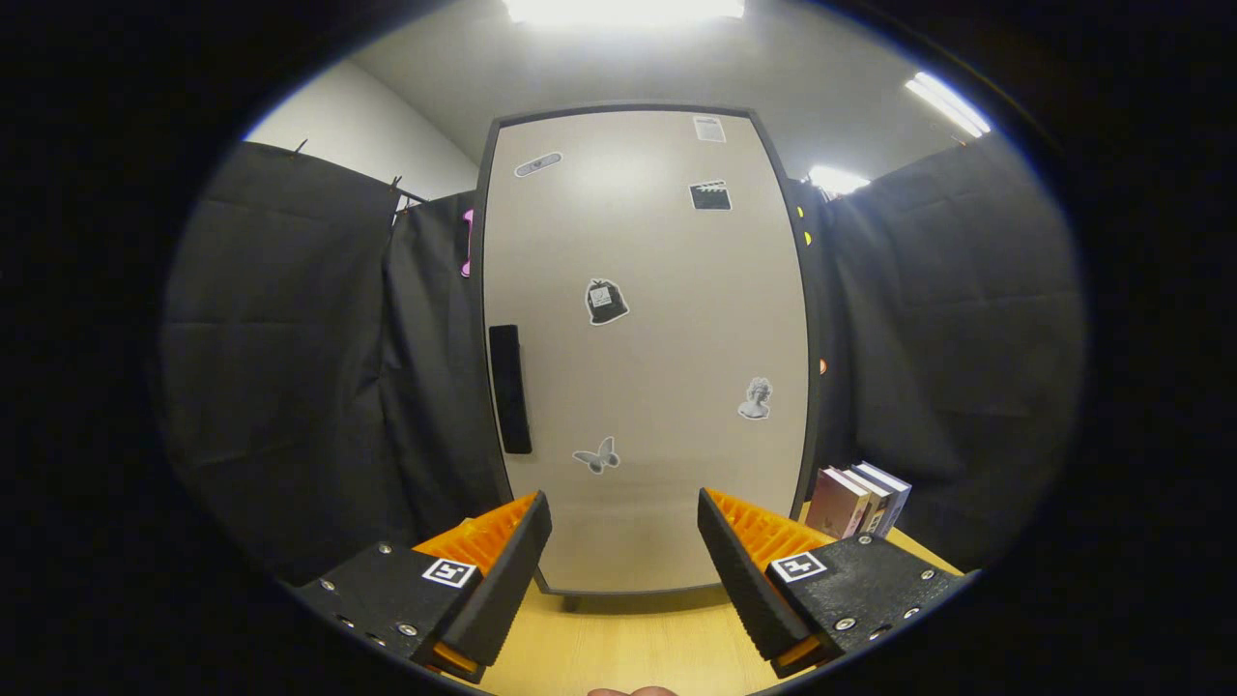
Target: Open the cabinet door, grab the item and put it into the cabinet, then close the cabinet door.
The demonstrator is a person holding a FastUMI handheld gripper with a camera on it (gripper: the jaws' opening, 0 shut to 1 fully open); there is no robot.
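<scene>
A tall beige cabinet (pixel 646 338) stands on a wooden table (pixel 628 643), straight ahead of my fingers. Its door is shut and carries several stickers. A dark vertical handle (pixel 509 389) sits near the door's left edge, beyond my left finger. My gripper (pixel 624 522) is open, its fingers spread wide with nothing between them, a short way in front of the door's lower part. Several upright books (pixel 858 501) stand on the table just right of the cabinet, beyond my right finger.
Black cloth walls close in the booth on both sides of the cabinet. A grey ceiling with bright lights is above. A sliver of a hand (pixel 633 691) shows at the near table edge.
</scene>
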